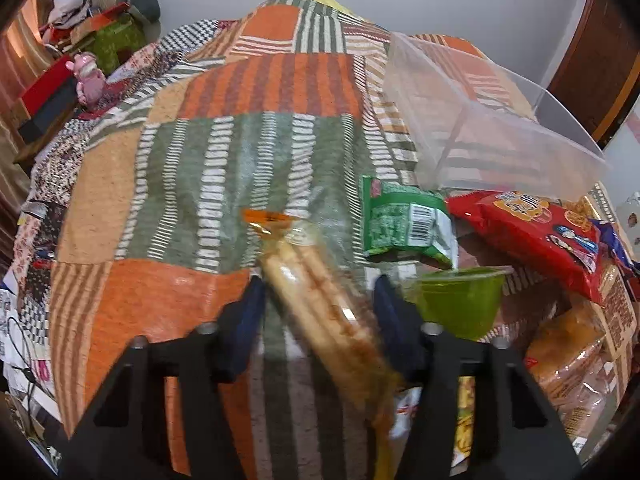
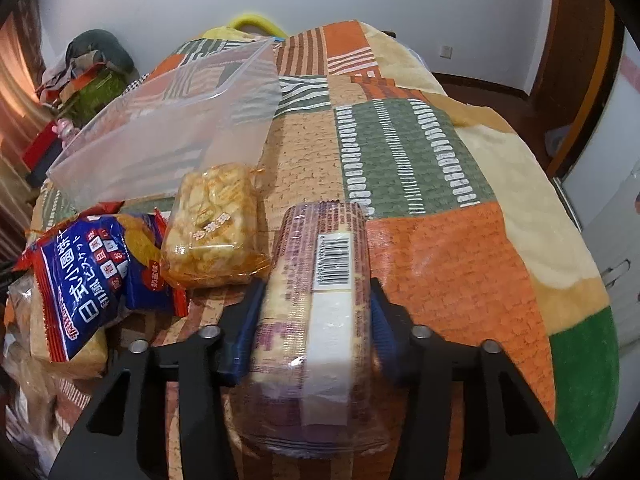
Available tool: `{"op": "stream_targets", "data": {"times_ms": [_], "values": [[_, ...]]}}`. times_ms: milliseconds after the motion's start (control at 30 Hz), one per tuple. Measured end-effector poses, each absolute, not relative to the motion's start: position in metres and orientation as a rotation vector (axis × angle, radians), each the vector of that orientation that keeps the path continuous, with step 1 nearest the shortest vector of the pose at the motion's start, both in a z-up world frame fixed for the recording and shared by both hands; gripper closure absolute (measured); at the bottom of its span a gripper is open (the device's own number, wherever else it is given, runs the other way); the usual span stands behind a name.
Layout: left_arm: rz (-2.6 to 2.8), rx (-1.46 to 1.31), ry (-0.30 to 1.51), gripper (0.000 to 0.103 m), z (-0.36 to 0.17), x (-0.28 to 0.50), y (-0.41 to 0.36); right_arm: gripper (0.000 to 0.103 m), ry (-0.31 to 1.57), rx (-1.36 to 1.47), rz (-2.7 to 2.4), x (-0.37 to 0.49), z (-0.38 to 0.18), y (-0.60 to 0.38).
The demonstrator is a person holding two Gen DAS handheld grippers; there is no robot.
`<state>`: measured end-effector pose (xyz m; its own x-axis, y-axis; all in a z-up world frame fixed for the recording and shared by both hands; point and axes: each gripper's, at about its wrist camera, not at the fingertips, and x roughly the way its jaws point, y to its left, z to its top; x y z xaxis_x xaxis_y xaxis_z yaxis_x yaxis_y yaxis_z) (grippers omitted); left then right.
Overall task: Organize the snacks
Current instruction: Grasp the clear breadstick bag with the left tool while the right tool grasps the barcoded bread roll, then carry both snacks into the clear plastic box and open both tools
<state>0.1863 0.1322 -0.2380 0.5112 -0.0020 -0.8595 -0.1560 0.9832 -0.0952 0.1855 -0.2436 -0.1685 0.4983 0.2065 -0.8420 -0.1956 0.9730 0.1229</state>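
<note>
In the left wrist view a long clear pack of pale cracker sticks (image 1: 320, 304) lies slantwise between the fingers of my left gripper (image 1: 320, 284), touching both blue pads; the gripper is shut on it, just above the patchwork blanket (image 1: 180, 184). In the right wrist view my right gripper (image 2: 317, 286) is shut on a clear biscuit pack with purple print and a barcode label (image 2: 320, 300), a pad pressed on each long side. A clear plastic bin (image 1: 480, 120) (image 2: 160, 128) stands on the blanket beyond the snacks.
Loose snacks lie beside the grippers: a green packet (image 1: 404, 224), a red packet (image 1: 540, 232), a green jelly cup (image 1: 460, 300), bread packs (image 1: 568, 360), a blue packet (image 2: 92, 280) and an orange-wrapped crisp cake (image 2: 216, 224). Clutter (image 1: 100, 40) sits far left.
</note>
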Motion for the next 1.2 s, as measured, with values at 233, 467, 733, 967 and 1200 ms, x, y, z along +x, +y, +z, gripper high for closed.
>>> {"op": "stream_targets", "data": {"times_ms": [233, 467, 733, 967, 1200], "values": [[0.086, -0.129, 0.99, 0.081, -0.224, 0.177, 0.12, 0.061, 1.002, 0.025, 0.234, 0.177, -0.163, -0.248], [0.075, -0.101, 0.913, 0.082, -0.19, 0.164, 0.116, 0.061, 0.947, 0.072, 0.228, 0.169, -0.139, -0.262], [0.043, -0.083, 0.819, 0.082, -0.147, 0.171, 0.101, 0.061, 0.832, 0.081, 0.262, 0.175, -0.098, -0.255], [-0.01, -0.051, 0.764, 0.081, -0.119, 0.199, 0.079, 0.061, 0.75, 0.085, 0.305, 0.195, -0.079, -0.232], [-0.049, -0.036, 0.763, 0.081, -0.116, 0.238, 0.062, 0.061, 0.724, 0.085, 0.346, 0.218, -0.08, -0.208]]}}
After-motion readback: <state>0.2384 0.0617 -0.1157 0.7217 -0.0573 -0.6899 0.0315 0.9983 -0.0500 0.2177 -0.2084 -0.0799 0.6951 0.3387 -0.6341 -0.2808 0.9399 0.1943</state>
